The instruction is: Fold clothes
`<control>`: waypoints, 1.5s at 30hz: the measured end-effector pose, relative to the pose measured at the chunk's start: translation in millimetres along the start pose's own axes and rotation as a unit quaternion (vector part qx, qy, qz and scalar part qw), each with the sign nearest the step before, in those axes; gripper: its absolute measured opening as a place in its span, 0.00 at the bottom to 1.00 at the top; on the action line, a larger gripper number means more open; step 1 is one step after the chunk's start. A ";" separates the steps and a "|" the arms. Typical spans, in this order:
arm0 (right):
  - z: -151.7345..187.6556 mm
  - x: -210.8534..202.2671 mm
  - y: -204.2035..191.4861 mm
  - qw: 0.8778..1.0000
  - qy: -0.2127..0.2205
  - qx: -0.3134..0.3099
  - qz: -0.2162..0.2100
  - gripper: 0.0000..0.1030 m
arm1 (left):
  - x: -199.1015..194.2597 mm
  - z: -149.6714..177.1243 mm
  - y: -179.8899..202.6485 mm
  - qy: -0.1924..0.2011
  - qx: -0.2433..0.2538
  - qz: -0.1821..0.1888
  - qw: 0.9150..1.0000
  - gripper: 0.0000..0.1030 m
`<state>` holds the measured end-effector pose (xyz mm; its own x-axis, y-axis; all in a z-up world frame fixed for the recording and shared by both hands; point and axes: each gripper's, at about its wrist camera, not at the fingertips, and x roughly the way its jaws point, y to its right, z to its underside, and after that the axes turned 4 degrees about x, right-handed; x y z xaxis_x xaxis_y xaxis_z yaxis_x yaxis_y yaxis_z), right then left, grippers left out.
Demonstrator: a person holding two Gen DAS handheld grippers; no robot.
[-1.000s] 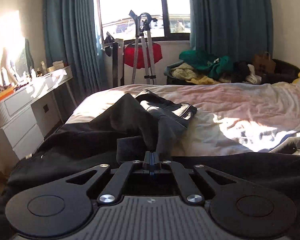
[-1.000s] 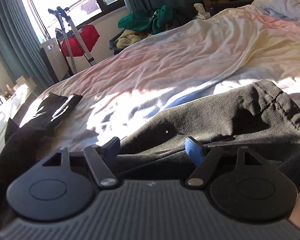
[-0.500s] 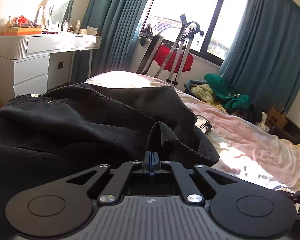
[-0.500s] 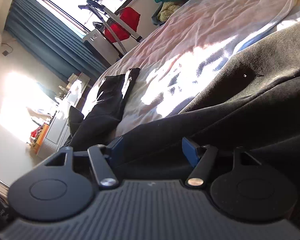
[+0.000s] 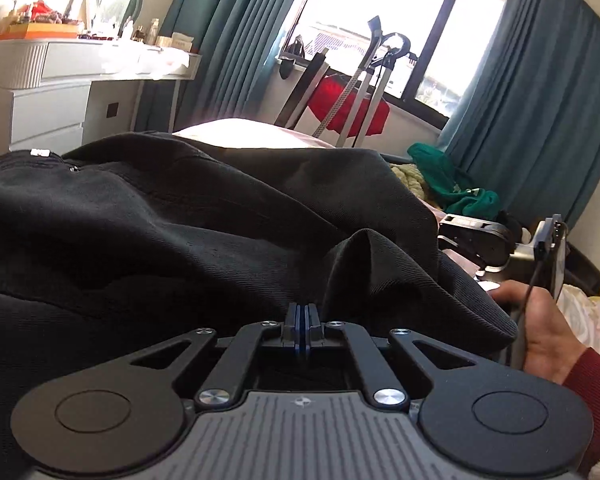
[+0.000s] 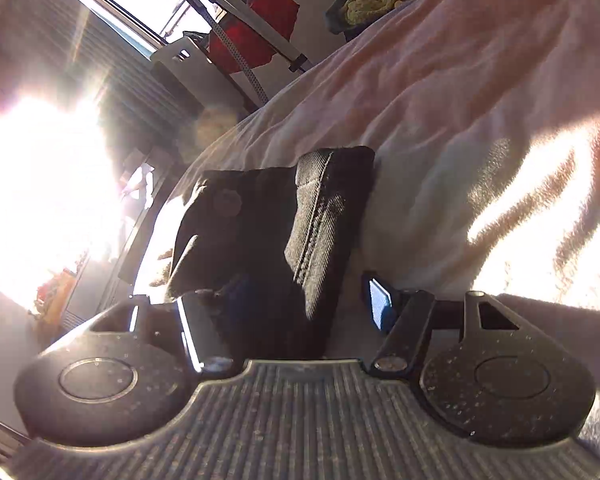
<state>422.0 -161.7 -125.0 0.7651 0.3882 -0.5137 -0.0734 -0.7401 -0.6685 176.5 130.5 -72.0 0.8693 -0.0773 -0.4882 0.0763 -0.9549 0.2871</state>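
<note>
Sunlit pink rumpled bedsheet (image 6: 480, 92) carries the black twill garment (image 5: 188, 240). Left gripper (image 5: 301, 334) fingers are pinched together on a raised fold; right gripper (image 6: 284, 300) fingers gape apart, dark cloth lying between them.

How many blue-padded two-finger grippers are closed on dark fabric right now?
1: the left gripper, fingers pinched on the black twill garment. The right gripper stands open around a dark hemmed piece.

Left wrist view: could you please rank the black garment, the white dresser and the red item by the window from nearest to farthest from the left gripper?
1. Black garment, clamped in the left gripper.
2. White dresser, far left.
3. Red item, under the window.
</note>
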 end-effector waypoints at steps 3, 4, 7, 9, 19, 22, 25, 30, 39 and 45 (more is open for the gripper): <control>-9.9 20.1 -14.3 0.999 0.009 -0.035 0.021 0.07 | 11.3 3.2 -2.3 -0.004 0.007 0.003 1.000 0.01; -13.6 17.9 -17.0 0.998 0.016 -0.050 0.025 0.07 | 13.0 4.9 -0.5 -0.003 0.012 0.005 1.000 0.01; -36.3 -6.7 -9.9 0.996 0.060 -0.052 0.041 0.06 | 10.0 6.0 2.6 0.013 0.018 0.020 1.000 0.01; -59.7 -27.9 2.9 0.992 0.087 -0.054 0.069 0.06 | 6.8 6.0 6.5 0.018 0.027 0.025 0.999 0.01; -141.9 -175.9 122.5 0.953 0.200 -0.028 0.226 0.06 | 0.2 10.2 23.3 0.005 0.053 0.032 0.998 0.03; -120.5 -193.2 157.4 0.952 0.182 -0.035 0.245 0.06 | 1.7 13.1 27.7 -0.001 0.062 0.026 0.998 0.04; -94.5 -196.9 185.5 0.954 0.157 -0.012 0.256 0.06 | 5.1 15.6 31.0 -0.008 0.067 0.027 0.997 0.04; -81.3 -215.9 190.9 0.955 0.185 0.037 0.231 0.06 | 1.3 17.9 29.4 -0.017 0.061 0.032 0.997 0.09; -70.1 -260.8 208.9 0.951 0.197 0.064 0.228 0.06 | -7.4 25.3 43.6 -0.015 0.092 0.050 0.994 0.13; -39.6 -287.0 242.7 0.957 0.190 0.115 0.186 0.08 | -4.7 36.7 56.7 -0.032 0.124 0.053 0.990 0.13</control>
<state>209.9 -474.5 -118.5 0.8321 -0.1389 -0.5369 -0.4924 -0.6303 -0.6002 158.8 66.2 -83.7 0.8326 -0.1922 -0.5194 -0.1435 -0.9807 0.1329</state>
